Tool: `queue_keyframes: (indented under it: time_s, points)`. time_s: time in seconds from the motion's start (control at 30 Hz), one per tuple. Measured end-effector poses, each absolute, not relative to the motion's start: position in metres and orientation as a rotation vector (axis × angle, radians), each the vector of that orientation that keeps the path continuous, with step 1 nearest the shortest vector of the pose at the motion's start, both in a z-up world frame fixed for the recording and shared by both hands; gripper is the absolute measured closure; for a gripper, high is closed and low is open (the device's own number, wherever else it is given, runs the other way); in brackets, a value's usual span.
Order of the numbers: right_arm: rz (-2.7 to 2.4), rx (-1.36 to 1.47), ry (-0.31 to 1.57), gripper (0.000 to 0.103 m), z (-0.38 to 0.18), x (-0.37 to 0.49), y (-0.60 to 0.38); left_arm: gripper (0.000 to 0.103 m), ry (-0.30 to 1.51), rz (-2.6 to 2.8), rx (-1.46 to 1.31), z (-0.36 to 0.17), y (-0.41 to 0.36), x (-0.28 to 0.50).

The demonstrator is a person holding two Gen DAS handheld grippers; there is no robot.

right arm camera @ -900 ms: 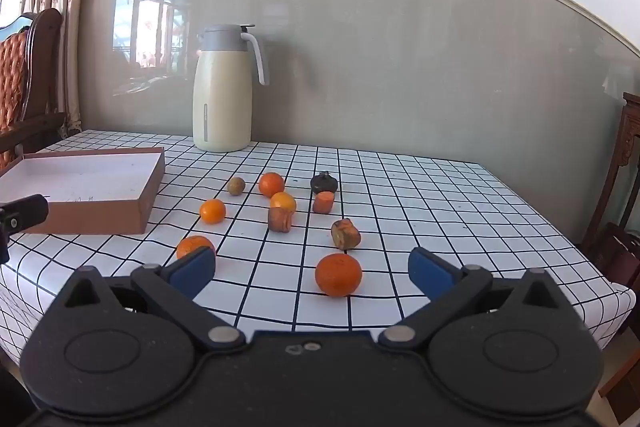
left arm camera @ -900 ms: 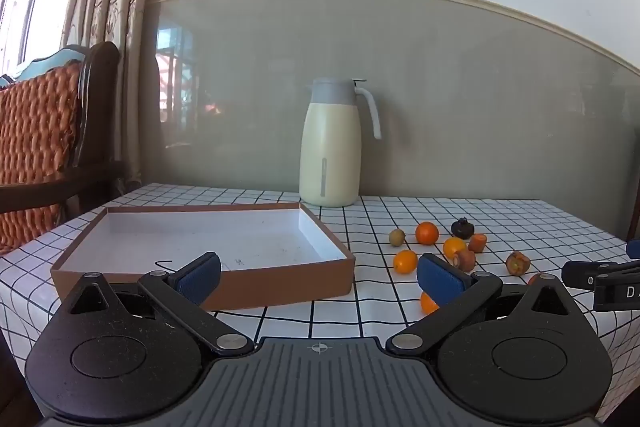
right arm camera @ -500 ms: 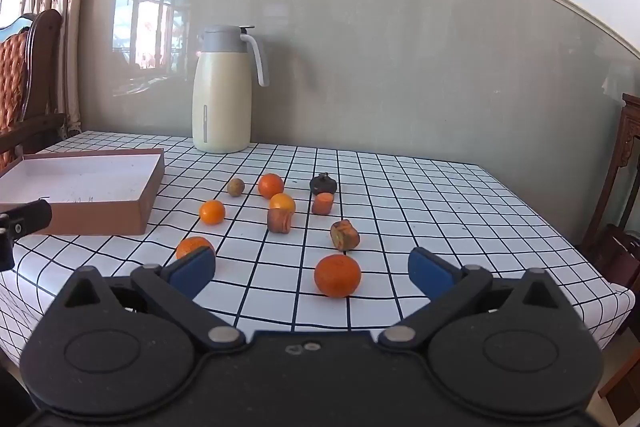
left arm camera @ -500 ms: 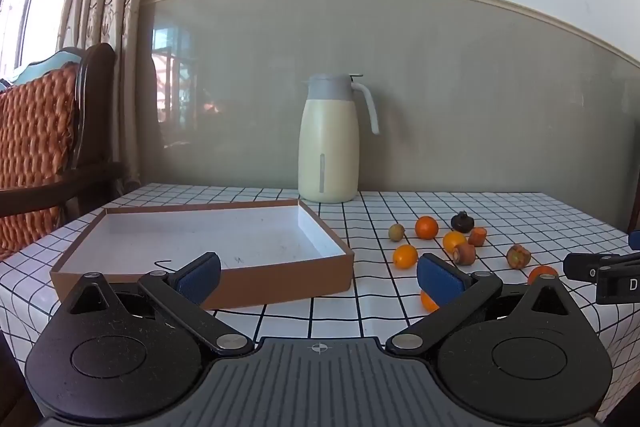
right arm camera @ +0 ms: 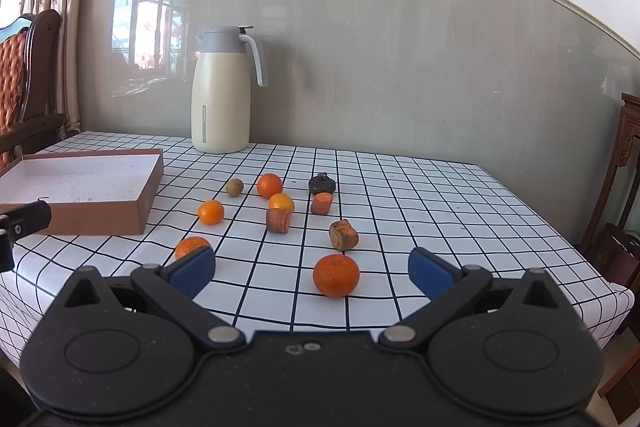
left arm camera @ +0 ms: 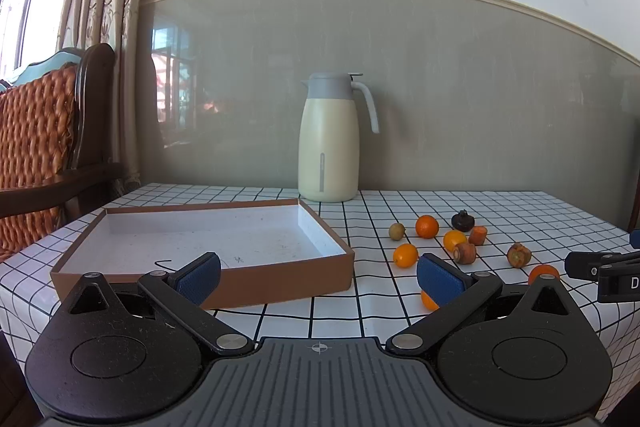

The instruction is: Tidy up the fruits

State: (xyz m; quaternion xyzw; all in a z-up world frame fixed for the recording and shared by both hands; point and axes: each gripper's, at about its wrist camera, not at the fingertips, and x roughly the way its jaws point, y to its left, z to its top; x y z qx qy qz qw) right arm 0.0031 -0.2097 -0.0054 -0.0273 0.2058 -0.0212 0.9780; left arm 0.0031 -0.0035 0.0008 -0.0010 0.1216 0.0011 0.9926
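Note:
Several small fruits lie loose on the checked tablecloth: a big orange (right arm camera: 336, 275) nearest my right gripper, another orange (right arm camera: 192, 247) by its left finger, and more oranges, brown pieces and a dark fruit (right arm camera: 321, 183) further back. A shallow brown cardboard box (left arm camera: 208, 239) with a white inside stands empty at the left; it also shows in the right wrist view (right arm camera: 86, 187). My left gripper (left arm camera: 318, 277) is open and empty in front of the box. My right gripper (right arm camera: 312, 273) is open and empty, just short of the big orange.
A cream thermos jug (right arm camera: 220, 91) stands at the back by the wall. A wooden chair with an orange cushion (left arm camera: 36, 131) is left of the table. Another dark wooden chair (right arm camera: 616, 211) stands past the table's right edge.
Both grippers have risen and drifted slightly, so the table sits a little lower in view. Nothing on the table has moved.

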Motion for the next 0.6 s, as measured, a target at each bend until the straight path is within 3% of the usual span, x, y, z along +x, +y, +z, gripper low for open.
queue_keyframes:
  time_s: [0.6]
  points:
    - [-0.043, -0.056, 0.417, 0.006, -0.006, 0.0033, -0.2086, 0.0, 0.25, 0.005, 0.006, -0.0003, -0.0041, 0.0031]
